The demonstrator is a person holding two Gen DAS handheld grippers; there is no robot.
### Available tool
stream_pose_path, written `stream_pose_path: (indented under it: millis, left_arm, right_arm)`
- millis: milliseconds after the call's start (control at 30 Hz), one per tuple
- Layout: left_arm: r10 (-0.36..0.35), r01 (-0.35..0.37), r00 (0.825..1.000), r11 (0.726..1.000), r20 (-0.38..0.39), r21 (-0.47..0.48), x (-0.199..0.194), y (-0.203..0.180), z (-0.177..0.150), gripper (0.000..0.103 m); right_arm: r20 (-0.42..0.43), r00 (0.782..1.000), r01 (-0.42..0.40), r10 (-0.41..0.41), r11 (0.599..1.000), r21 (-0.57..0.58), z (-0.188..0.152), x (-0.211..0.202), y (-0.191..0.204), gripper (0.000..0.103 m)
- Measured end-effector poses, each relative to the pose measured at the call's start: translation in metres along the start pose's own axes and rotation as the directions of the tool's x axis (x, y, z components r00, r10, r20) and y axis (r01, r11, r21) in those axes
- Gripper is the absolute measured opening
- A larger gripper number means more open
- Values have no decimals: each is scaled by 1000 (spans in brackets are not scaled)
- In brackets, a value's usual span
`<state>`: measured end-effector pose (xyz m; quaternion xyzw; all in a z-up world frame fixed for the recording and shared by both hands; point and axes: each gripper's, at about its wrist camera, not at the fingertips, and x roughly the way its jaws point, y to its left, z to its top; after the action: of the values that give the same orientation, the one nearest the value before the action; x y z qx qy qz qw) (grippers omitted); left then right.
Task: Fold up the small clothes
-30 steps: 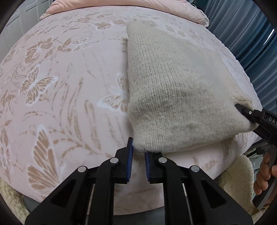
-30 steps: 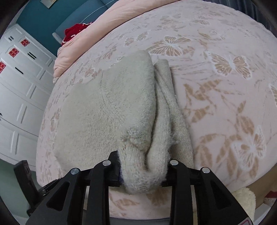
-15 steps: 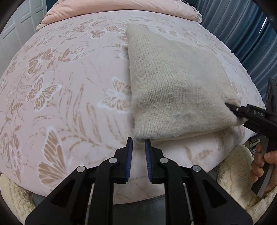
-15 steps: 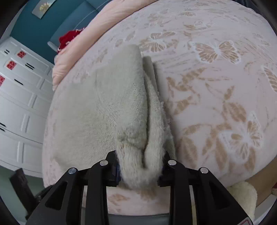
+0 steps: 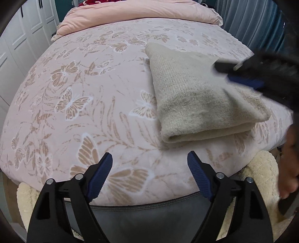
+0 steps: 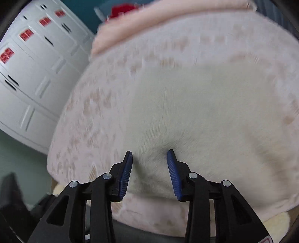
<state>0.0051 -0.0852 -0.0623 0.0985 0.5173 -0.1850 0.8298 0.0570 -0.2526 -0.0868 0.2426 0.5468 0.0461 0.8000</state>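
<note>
A beige knitted garment [image 5: 196, 99] lies folded in a thick stack on the pink butterfly-print bed cover [image 5: 84, 104], near the bed's front right edge. My left gripper [image 5: 149, 162] is open and empty, just short of the garment's near fold, over the bed's front edge. My right gripper [image 6: 149, 157] is open, its fingertips [image 6: 171, 152] resting on top of the blurred garment [image 6: 205, 115]. In the left wrist view the right gripper [image 5: 243, 74] reaches in from the right above the garment.
A pink duvet [image 5: 142, 15] is bunched at the head of the bed. White wardrobe doors [image 6: 28, 74] stand to the left, blue curtains [image 5: 248, 22] to the right. A cream fluffy rug [image 5: 261, 168] lies beyond the front edge.
My right gripper let go of the garment's bunched edge, opened and moved over the top of the stack. My left gripper opened wide and drew back from the garment.
</note>
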Motion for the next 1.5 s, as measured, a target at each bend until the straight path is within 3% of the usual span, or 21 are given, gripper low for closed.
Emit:
stream_pose_path:
  millis: [33, 67, 267, 333, 367, 400, 500, 533, 633, 733, 833, 933, 1000, 1033, 1100, 1200, 1267, 1300, 1367, 1433, 1500]
  left_arm:
    - [14, -14, 1000, 1000, 0, 4, -2, 2, -1, 84]
    - [27, -27, 1000, 1000, -1, 8, -4, 3, -1, 84]
    - [45, -45, 999, 999, -15, -6, -5, 14, -6, 85]
    - [39, -39, 999, 999, -20, -9, -3, 14, -5, 85]
    - [40, -40, 999, 999, -17, -4, -3, 13, -6, 85]
    - [43, -43, 999, 999, -13, 1, -4, 11, -6, 85]
    - [40, -40, 999, 999, -13, 8, -5, 8, -7, 85]
    - [43, -43, 999, 999, -13, 10, -5, 8, -8, 86]
    - [35, -35, 999, 999, -24, -1, -4, 9, -8, 88]
    - [0, -1, 1000, 1000, -23, -25, -5, 9, -2, 88]
    - [-32, 32, 999, 998, 5, -46, -5, 2, 13, 89]
    - [-110, 111, 994, 991, 18, -79, 3, -9, 37, 90]
    - [-119, 120, 993, 988, 14, -102, 11, -18, 52, 90]
    - [-110, 110, 994, 988, 11, -106, 14, -21, 58, 90]
    - [-83, 83, 997, 992, 2, -97, 19, -28, 66, 90]
    - [-59, 60, 998, 995, 11, -74, 20, -34, 73, 90]
    - [-32, 33, 999, 998, 9, -58, 26, -37, 73, 92]
    - [-22, 22, 1000, 998, 3, -51, 31, -37, 73, 92]
    - [15, -15, 1000, 999, -27, -30, 47, -39, 71, 92]
    - [28, -29, 997, 999, -68, -15, 64, -41, 68, 92]
    - [38, -38, 996, 999, -83, -6, 70, -40, 63, 92]
  right_arm:
    - [-46, 999, 16, -16, 1000, 10, -7, 25, -3, 37]
    - [-16, 1000, 20, -20, 1000, 9, -10, 23, 2, 37]
    - [165, 984, 66, -66, 998, 5, -2, -47, 19, 36]
    - [115, 985, 126, -126, 992, 12, -3, -29, 6, 36]
    - [37, 986, 163, -163, 987, 10, -4, -7, -7, 34]
    - [13, 987, 160, -160, 987, 12, -6, 5, -14, 34]
    - [88, 990, 102, -106, 993, 52, -8, -28, -12, 34]
    - [138, 987, 73, -83, 994, 79, -9, -45, -13, 39]
    - [275, 952, 107, -138, 986, 125, -20, -92, -31, 43]
    - [297, 917, 210, -268, 954, 212, -32, -117, -71, 51]
    - [237, 940, 161, -247, 931, 328, -37, -116, -118, 57]
    - [206, 960, 111, -190, 932, 344, -32, -100, -133, 62]
    - [192, 968, 98, -159, 951, 292, -22, -87, -124, 48]
    - [174, 974, 96, -147, 959, 267, -15, -84, -118, 22]
    - [246, 965, 33, -88, 976, 216, -7, -103, -98, 21]
    - [398, 917, -67, 4, 987, 145, -3, -150, -80, 20]
    - [402, 915, -50, -12, 989, 142, -5, -146, -90, 20]
    - [347, 934, 26, -82, 986, 162, -7, -125, -104, 20]
    - [134, 971, 166, -198, 961, 219, -12, -66, -141, 24]
    - [182, 978, 40, -102, 947, 320, -24, -68, -160, 28]
    - [233, 966, 24, -109, 941, 339, -22, -93, -154, 31]
